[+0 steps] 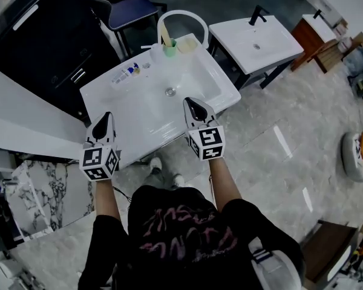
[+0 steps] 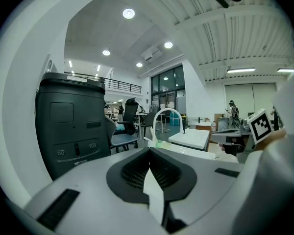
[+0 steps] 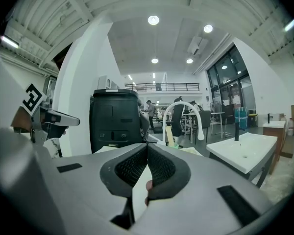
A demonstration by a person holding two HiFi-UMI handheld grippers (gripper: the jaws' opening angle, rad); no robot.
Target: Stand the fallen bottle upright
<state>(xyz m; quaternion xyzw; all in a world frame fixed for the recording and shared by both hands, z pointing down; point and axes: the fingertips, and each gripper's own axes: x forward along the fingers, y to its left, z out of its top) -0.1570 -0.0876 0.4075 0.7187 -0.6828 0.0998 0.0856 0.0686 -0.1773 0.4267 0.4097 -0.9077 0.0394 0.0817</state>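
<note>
Left gripper (image 1: 104, 121): jaws pressed together, nothing between, at near-left corner of white sink (image 1: 213, 89). Right gripper (image 1: 195, 106): same, over near rim. Bottle (image 1: 126, 73) lying on far-left ledge, well apart from both; green cup (image 1: 170, 47) beyond.

The washbasin (image 1: 139, 110) is glossy white, as is the arched faucet (image 1: 183, 18) at its far edge, beside a pale green cup (image 1: 170, 48). The fallen bottle (image 1: 126, 72), far left on the basin, is pale with blue on it. The left gripper (image 1: 104, 121) and right gripper (image 1: 194, 106) are white with black ribbed pads, and their cubes carry black-and-white square markers. The floor (image 1: 272, 156) is light grey and veined. The near-left slab (image 1: 33, 189) is white marble with dark veins. The shirt (image 1: 181, 228) is black with pink lettering.
</note>
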